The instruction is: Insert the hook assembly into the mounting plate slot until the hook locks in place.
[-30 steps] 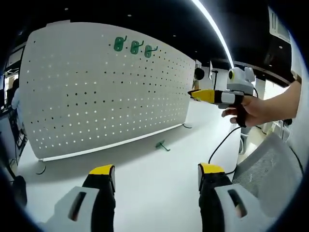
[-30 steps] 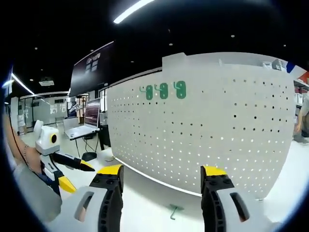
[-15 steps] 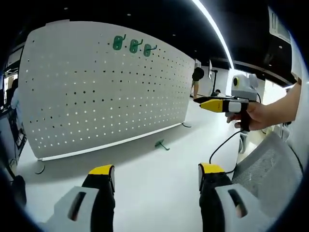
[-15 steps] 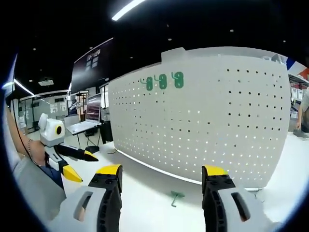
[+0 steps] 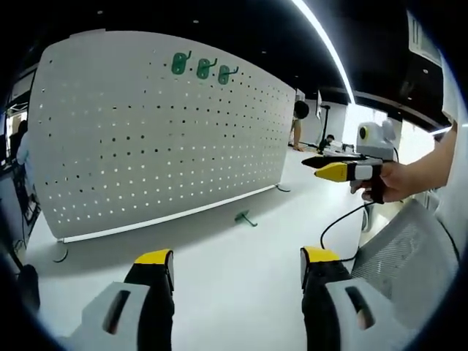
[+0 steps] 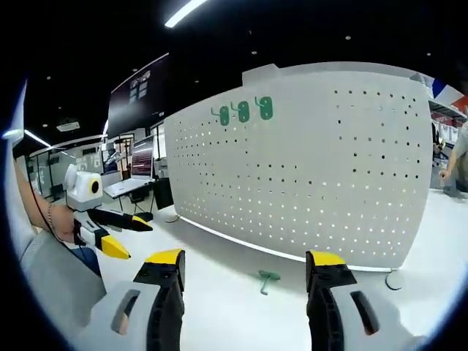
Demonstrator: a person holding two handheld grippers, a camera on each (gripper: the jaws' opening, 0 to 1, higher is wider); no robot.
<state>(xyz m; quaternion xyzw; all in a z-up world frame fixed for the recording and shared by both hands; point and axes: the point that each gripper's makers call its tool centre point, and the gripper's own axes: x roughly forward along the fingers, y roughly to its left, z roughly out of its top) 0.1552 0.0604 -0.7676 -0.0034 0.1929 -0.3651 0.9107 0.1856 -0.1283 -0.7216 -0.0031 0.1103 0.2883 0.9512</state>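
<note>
A white pegboard (image 5: 146, 131) (image 6: 307, 168) stands upright on the white table, with three green hooks (image 5: 203, 68) (image 6: 243, 111) hung near its top. One loose green hook (image 5: 246, 218) (image 6: 267, 278) lies on the table in front of the board. My left gripper (image 5: 238, 262) is open and empty, well short of the loose hook. My right gripper (image 6: 245, 263) is open and empty too, with the loose hook showing between its jaws a little farther on. In the left gripper view the right gripper (image 5: 333, 167) is held in a hand at the right; in the right gripper view the left gripper (image 6: 121, 232) is at the left.
The white table (image 5: 241, 285) stretches in front of the board. A cable (image 5: 336, 219) hangs from the right gripper. A grey mesh chair back (image 5: 409, 248) is at the right. A laptop (image 6: 135, 183) and screens stand in the background, and a person (image 6: 457, 164) stands at the far right.
The right gripper has moved lower and to the right in the left gripper view. The right gripper view has shifted, bringing the loose hook and board base more into view. Left gripper still.
</note>
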